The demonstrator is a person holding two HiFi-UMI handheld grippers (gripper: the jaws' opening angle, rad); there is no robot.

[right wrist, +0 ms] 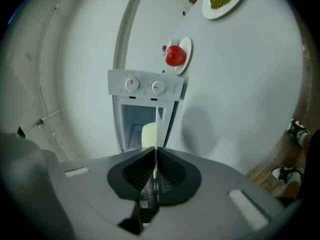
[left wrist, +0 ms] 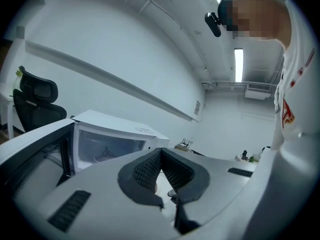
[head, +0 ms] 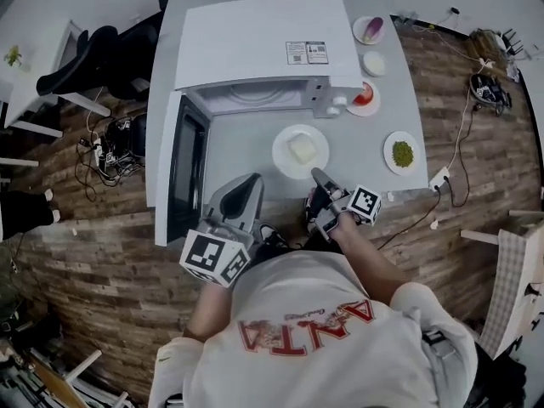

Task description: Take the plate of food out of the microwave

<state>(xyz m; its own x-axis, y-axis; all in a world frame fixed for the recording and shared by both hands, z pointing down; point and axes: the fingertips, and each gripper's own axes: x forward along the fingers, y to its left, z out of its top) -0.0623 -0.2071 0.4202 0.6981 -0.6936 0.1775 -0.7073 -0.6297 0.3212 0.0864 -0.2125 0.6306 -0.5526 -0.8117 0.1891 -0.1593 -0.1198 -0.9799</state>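
Wooden plank floor point(head: 102, 253) round the white desk point(head: 242, 147). Big white microwave oven point(head: 255, 45) sits on the desk, its black-framed door point(head: 187, 164) swung open. Round white ceramic plate point(head: 285, 161) is outside the cavity, over the desk just in front of the opening; can't tell if it's resting or lifted. Pale yellowish food block point(head: 303, 148) sits mid-plate. My right tool point(head: 321, 179) is clamped on the near rim, with the plate edge-on between its pads. My left tool point(head: 242, 195) is narrow and empty, near the door. The plate is likely stiff, glazed, slippery and breakable, and far-heavy when held by the rim. I'd grip deep on the rim and keep it level, or the food slides.
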